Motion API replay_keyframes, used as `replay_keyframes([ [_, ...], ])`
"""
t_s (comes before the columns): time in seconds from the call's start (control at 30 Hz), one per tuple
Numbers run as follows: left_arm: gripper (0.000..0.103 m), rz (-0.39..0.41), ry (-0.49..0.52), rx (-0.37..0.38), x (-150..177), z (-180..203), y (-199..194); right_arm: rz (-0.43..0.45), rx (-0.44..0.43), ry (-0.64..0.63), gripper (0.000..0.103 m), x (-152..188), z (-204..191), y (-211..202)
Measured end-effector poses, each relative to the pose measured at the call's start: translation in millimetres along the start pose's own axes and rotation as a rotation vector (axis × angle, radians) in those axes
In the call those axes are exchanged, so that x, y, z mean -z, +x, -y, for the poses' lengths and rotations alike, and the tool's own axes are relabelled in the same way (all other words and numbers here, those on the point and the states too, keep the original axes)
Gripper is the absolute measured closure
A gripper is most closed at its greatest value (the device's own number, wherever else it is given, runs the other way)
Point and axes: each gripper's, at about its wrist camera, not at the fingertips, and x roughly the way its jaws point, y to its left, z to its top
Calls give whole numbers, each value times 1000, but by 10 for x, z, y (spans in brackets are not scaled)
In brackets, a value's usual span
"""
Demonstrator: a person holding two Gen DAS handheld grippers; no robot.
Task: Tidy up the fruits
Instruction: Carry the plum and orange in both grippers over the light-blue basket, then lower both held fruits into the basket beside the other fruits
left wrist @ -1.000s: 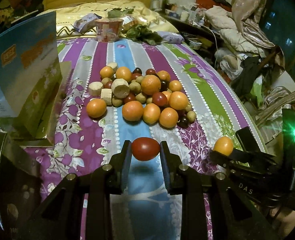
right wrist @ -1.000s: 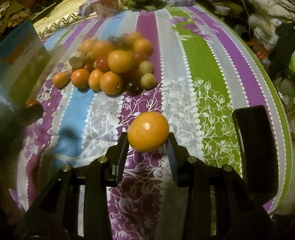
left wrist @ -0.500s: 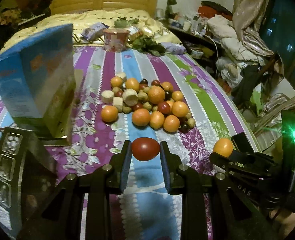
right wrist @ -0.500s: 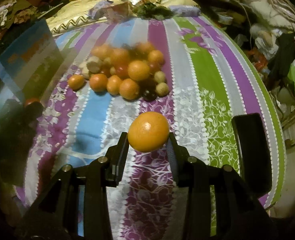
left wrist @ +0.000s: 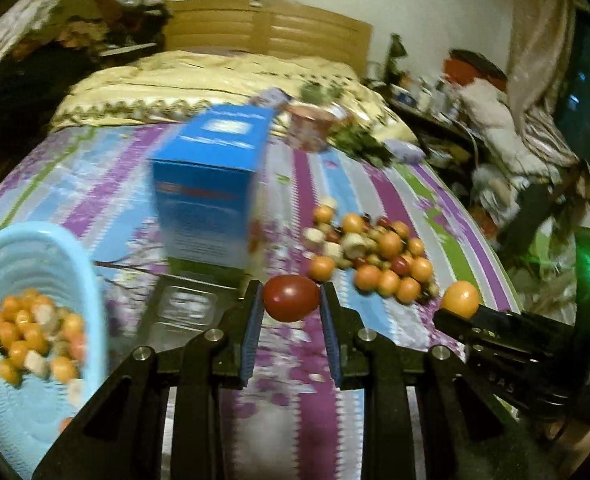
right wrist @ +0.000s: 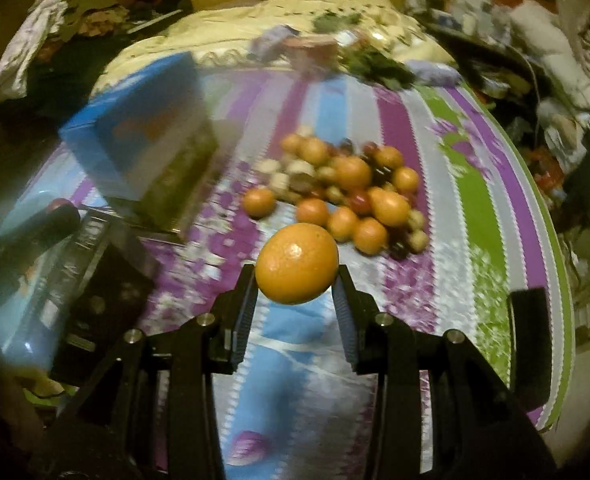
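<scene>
Red fruit (left wrist: pixel 291 298) clamped in left gripper (left wrist: pixel 291 300); orange (right wrist: pixel 296 263) clamped in right gripper (right wrist: pixel 295 280)

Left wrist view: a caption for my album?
Left gripper clamps a red fruit beside a blue basket of fruit.

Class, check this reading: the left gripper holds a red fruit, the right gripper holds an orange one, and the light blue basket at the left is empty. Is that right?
Not quite. The left wrist view shows the light blue basket already containing small fruits. The left gripper does hold the red fruit, and the right gripper the orange fruit.
</scene>
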Motion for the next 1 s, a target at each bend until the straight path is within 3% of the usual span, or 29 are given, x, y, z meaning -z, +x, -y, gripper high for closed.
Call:
replay_keyframes([
  [0.43,74,88,-154,-144,-118,-1144,-645,29,-121,-134,64,-317,-1085,-140],
  [1.0,74,122,-375,-303,192,-2585,-1211,-34,-254,-329,64,-326,-2608,-21],
])
